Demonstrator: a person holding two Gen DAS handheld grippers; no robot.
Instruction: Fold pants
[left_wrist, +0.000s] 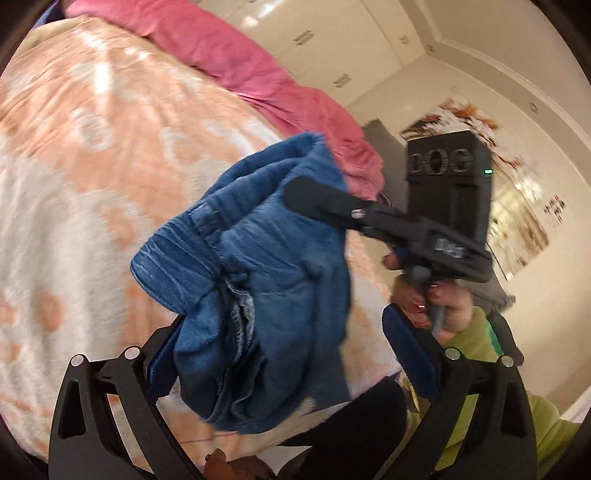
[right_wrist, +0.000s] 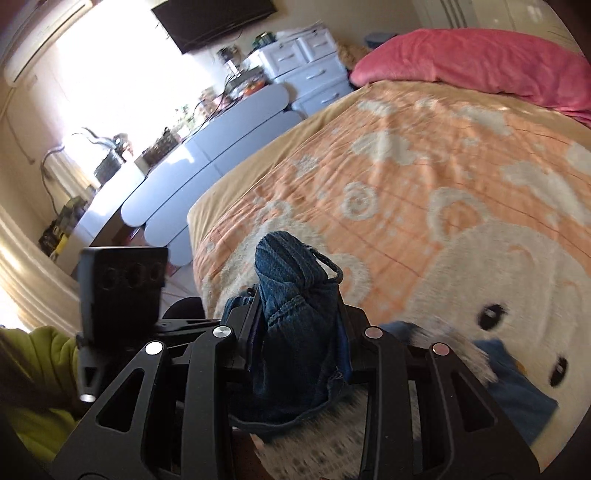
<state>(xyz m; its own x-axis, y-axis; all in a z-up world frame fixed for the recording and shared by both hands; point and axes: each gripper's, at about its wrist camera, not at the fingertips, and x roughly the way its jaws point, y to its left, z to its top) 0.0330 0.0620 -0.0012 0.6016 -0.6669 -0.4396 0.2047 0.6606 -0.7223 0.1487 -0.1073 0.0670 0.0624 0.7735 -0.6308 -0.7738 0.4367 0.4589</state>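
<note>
Your right gripper (right_wrist: 301, 325) is clenched on a bunched fold of the blue jeans (left_wrist: 255, 280), lifted above the near edge of the orange bedspread (right_wrist: 424, 177), while your left gripper (left_wrist: 291, 354) stands released around the denim.

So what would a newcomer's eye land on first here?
The bunched blue jeans, lifted off the bed: the right hand-held gripper is clamped on a wad of denim, while the left hand-held gripper stands open around the cloth. Behind them spreads the orange cartoon blanket, with a pink pillow at its far end.
</note>
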